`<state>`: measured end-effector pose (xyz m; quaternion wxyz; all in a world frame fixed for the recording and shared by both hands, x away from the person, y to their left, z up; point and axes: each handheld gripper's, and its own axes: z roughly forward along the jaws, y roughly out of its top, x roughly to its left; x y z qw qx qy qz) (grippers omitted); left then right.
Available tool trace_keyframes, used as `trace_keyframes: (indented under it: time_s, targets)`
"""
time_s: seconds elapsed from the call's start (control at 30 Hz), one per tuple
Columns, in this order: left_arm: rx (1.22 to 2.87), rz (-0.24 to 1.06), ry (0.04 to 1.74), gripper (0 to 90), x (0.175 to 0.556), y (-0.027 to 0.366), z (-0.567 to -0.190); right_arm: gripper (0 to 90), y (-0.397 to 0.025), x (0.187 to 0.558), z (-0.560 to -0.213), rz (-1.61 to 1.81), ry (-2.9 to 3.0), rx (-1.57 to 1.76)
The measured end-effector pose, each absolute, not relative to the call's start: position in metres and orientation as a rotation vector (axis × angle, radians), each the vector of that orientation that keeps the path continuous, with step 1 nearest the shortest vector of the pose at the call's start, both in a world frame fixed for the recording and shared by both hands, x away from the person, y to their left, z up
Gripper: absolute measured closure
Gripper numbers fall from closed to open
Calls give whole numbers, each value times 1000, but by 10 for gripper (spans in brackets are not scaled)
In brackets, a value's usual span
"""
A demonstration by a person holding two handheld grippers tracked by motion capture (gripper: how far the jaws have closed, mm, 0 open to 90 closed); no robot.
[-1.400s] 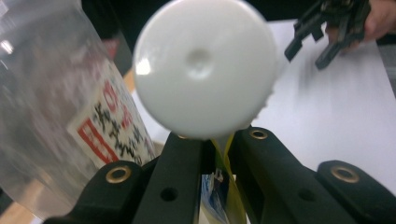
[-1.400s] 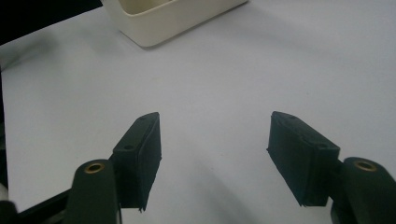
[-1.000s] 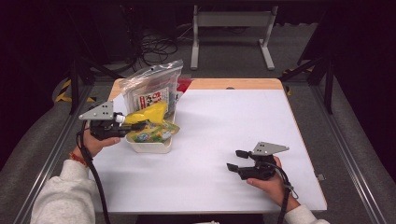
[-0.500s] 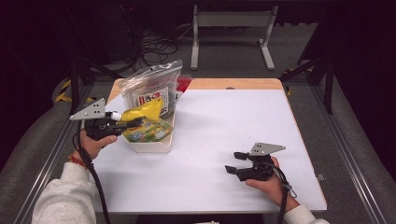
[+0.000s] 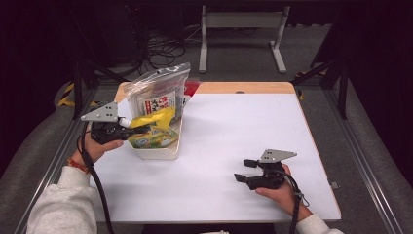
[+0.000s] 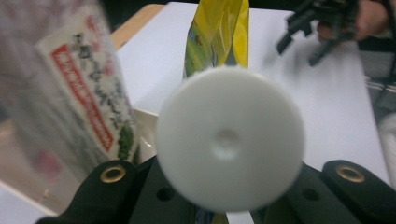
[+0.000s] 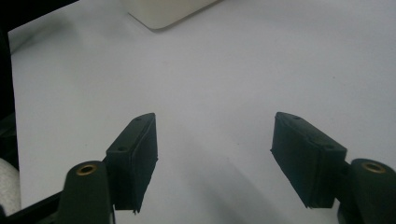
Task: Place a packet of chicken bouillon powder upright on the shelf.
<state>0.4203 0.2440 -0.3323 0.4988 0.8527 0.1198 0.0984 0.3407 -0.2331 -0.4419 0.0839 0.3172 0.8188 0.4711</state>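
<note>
My left gripper (image 5: 127,127) is shut on a yellow spouted pouch (image 5: 152,118) and holds it just above a white tray (image 5: 160,152) at the table's left. The pouch's white round cap (image 6: 229,140) faces the left gripper's camera between the jaws, and its yellow body (image 6: 218,35) hangs beyond. A green and yellow packet (image 5: 153,140) lies in the tray. A clear bag with a red and white label (image 5: 158,97) leans upright at the tray's far end. My right gripper (image 5: 244,170) rests open on the white table top (image 5: 234,126) at the front right, nothing between its pads (image 7: 135,156).
The white tray's corner (image 7: 166,11) lies ahead of the right gripper. A red item (image 5: 191,87) lies behind the clear bag. The wooden table edge (image 5: 248,87) runs along the far side. Metal frame rails (image 5: 360,161) flank the table.
My left gripper has drawn the yellow pouch leftward and up out of the tray. The right gripper has stayed nearly still at the front right.
</note>
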Motion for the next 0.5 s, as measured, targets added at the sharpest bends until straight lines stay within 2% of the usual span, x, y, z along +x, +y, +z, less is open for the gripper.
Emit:
trace_keyframes:
  time_s: [0.5]
  targets:
    - [2103, 283, 356, 874, 422, 238, -352, 307, -231, 339, -440, 1400, 2445, 922]
